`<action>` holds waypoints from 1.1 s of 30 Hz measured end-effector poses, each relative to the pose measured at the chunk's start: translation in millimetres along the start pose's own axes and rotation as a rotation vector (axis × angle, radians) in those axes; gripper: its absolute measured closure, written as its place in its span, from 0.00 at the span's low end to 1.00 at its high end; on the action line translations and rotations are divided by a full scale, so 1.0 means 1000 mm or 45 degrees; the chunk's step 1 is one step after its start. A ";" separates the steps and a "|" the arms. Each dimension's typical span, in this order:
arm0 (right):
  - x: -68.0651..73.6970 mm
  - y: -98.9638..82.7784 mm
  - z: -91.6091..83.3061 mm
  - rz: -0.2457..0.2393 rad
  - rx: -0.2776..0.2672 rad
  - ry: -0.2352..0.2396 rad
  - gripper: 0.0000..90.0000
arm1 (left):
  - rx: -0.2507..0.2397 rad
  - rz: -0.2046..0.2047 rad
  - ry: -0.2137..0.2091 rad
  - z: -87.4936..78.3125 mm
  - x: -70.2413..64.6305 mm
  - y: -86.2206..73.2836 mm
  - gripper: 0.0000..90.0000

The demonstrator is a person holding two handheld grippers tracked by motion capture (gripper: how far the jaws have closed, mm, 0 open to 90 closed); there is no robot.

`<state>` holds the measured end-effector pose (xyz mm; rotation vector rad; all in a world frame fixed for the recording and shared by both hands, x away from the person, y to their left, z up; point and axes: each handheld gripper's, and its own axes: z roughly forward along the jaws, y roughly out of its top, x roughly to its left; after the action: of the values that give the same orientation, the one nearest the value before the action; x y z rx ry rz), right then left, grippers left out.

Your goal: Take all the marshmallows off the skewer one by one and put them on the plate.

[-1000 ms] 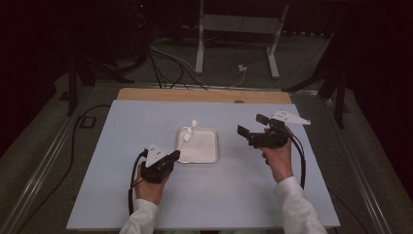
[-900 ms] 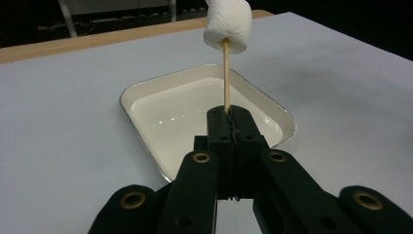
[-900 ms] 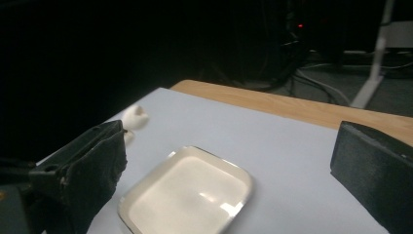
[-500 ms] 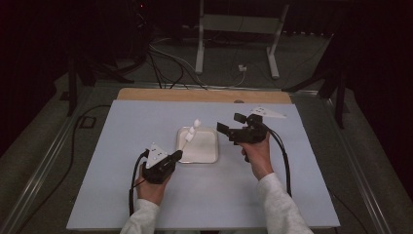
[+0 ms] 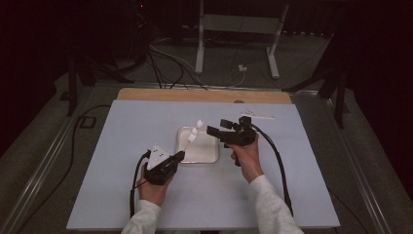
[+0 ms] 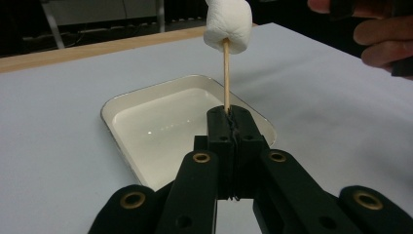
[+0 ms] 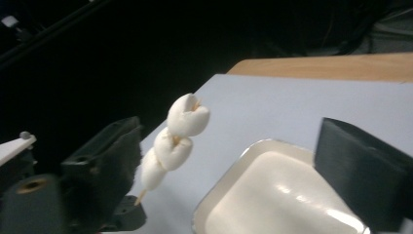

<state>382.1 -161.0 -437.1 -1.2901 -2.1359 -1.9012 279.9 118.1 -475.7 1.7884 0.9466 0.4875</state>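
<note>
My left tongs point(image 6: 228, 127) are clamped on the skewer point(image 6: 226, 73), holding its marshmallows point(image 7: 175, 146) over the tray point(image 5: 204, 155) at mid-tabletop. My right tongs point(image 5: 213, 130) stand apart at the tray's far right corner, jaws just narrowing, nothing between them.

No text, label, brand, number or sign can be read anywhere in these pictures. The white tray point(image 5: 210, 155) is plain, and so are the marshmallows point(image 7: 175, 141) on the wooden skewer point(image 6: 226, 73). The black left gripper point(image 5: 181, 155) and right gripper point(image 5: 212, 131) carry no legible marking. The pale tabletop point(image 5: 292, 195) is unmarked. A small white strip point(image 5: 257, 116) lies at about 1 o'clock from the tray, too small to tell whether it bears writing.
</note>
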 end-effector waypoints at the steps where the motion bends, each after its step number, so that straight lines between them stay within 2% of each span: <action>1: 0.000 -0.001 0.001 0.013 0.005 0.013 0.18 | -0.001 0.002 -0.005 0.000 -0.001 0.000 1.00; 4: -0.001 -0.003 0.005 0.088 0.023 0.058 0.38 | -0.002 0.007 -0.013 0.001 -0.003 0.000 1.00; 7: -0.003 -0.005 0.009 0.158 0.037 0.113 0.50 | -0.005 0.004 -0.022 0.001 -0.004 -0.001 1.00; 8: -0.003 -0.005 0.009 0.158 0.037 0.113 0.50 | -0.005 0.004 -0.022 0.001 -0.004 -0.001 1.00; 9: -0.002 -0.007 0.012 0.171 0.050 0.134 0.55 | -0.005 0.003 -0.024 0.001 -0.004 -0.001 1.00; 12: -0.001 -0.008 0.013 0.174 0.055 0.162 0.60 | -0.007 0.003 -0.022 0.002 -0.005 -0.001 1.00; 13: 0.000 -0.009 0.015 0.186 0.059 0.183 0.66 | -0.008 0.001 -0.023 0.002 -0.005 -0.001 1.00; 14: 0.000 -0.009 0.015 0.186 0.059 0.183 0.66 | -0.009 0.002 -0.024 0.002 -0.005 -0.001 1.00; 15: 0.001 -0.009 0.016 0.202 0.061 0.210 0.69 | -0.010 0.004 -0.026 0.002 -0.005 -0.001 1.00; 20: 0.002 -0.012 0.019 0.226 0.072 0.233 0.74 | -0.018 0.005 -0.031 0.002 -0.006 -0.001 1.00; 27: 0.003 -0.014 0.023 0.258 0.076 0.252 0.76 | -0.020 -0.013 -0.044 0.003 -0.008 -0.002 1.00; 33: 0.003 -0.019 0.027 0.295 0.075 0.249 0.78 | 0.006 -0.055 -0.053 0.005 -0.010 -0.006 1.00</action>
<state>383.1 -135.8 -458.4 -1.2224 -1.8465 -1.7770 274.6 108.4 -482.1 1.7723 0.9561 0.4195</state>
